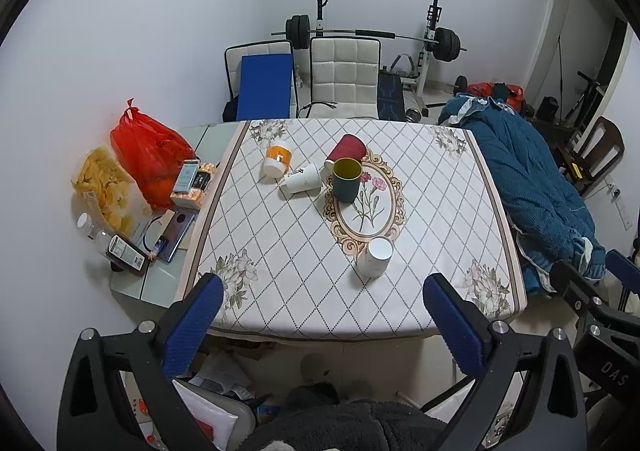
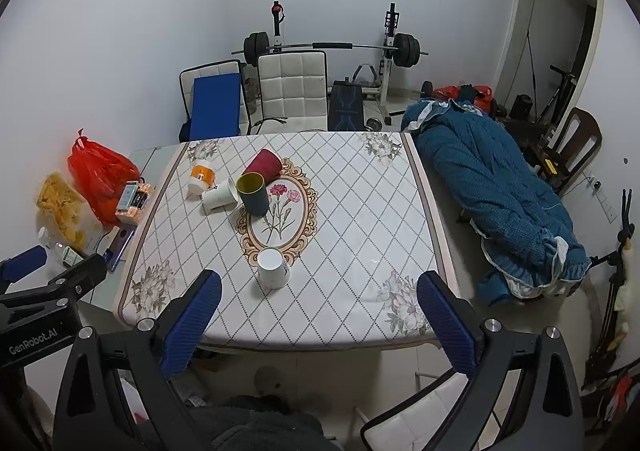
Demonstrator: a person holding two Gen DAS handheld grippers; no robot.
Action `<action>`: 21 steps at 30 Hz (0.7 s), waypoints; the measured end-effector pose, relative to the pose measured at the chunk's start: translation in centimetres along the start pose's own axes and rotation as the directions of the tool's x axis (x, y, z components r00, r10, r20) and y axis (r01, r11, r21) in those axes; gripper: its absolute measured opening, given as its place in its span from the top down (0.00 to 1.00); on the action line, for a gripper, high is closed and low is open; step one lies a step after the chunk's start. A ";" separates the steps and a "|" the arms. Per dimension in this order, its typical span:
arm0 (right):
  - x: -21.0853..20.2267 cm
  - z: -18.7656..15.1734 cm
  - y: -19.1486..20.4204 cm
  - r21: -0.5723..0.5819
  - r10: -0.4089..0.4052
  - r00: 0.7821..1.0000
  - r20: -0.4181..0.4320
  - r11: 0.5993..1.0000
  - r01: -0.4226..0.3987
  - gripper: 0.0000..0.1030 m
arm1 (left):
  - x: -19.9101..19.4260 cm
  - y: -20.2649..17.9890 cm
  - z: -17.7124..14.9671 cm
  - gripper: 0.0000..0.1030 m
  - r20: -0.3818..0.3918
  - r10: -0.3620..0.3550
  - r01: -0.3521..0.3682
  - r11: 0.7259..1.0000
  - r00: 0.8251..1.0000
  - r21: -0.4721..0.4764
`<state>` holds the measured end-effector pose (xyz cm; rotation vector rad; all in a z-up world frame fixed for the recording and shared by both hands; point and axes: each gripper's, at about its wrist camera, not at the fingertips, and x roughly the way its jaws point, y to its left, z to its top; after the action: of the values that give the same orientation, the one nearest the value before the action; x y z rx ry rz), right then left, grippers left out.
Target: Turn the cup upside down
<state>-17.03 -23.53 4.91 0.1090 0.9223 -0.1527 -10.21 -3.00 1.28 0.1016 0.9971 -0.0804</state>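
Both my grippers, left [image 1: 324, 321] and right [image 2: 320, 319], hung off the counter's [image 2: 360, 251] near edge, jaws wide open, holding nothing. The dark cup [image 2: 253, 193] stood upright mid-counter, toward the far-left corner. Looked light, rigid, slick; I'd pinch the sidewall.

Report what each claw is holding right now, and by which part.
Nothing is held. The left claw and the right claw are both open and empty, short of the table; the cups sit untouched on it.
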 end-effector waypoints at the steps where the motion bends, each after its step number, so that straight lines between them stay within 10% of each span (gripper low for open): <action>1: 0.0 -0.1 0.1 -0.002 -0.003 1.000 0.001 1.000 0.003 0.03 | 0.0 0.0 0.0 0.01 0.000 0.000 0.000 1.000 1.000 0.000; 21: -0.5 -0.9 0.6 -0.004 0.010 1.000 -0.007 1.000 -0.010 0.03 | -0.1 0.2 -0.8 0.01 -0.001 0.011 -0.011 1.000 1.000 -0.011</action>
<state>-17.89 -22.74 4.77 0.1107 0.9285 -0.1416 -10.91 -2.67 0.96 0.0974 0.9978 -0.0650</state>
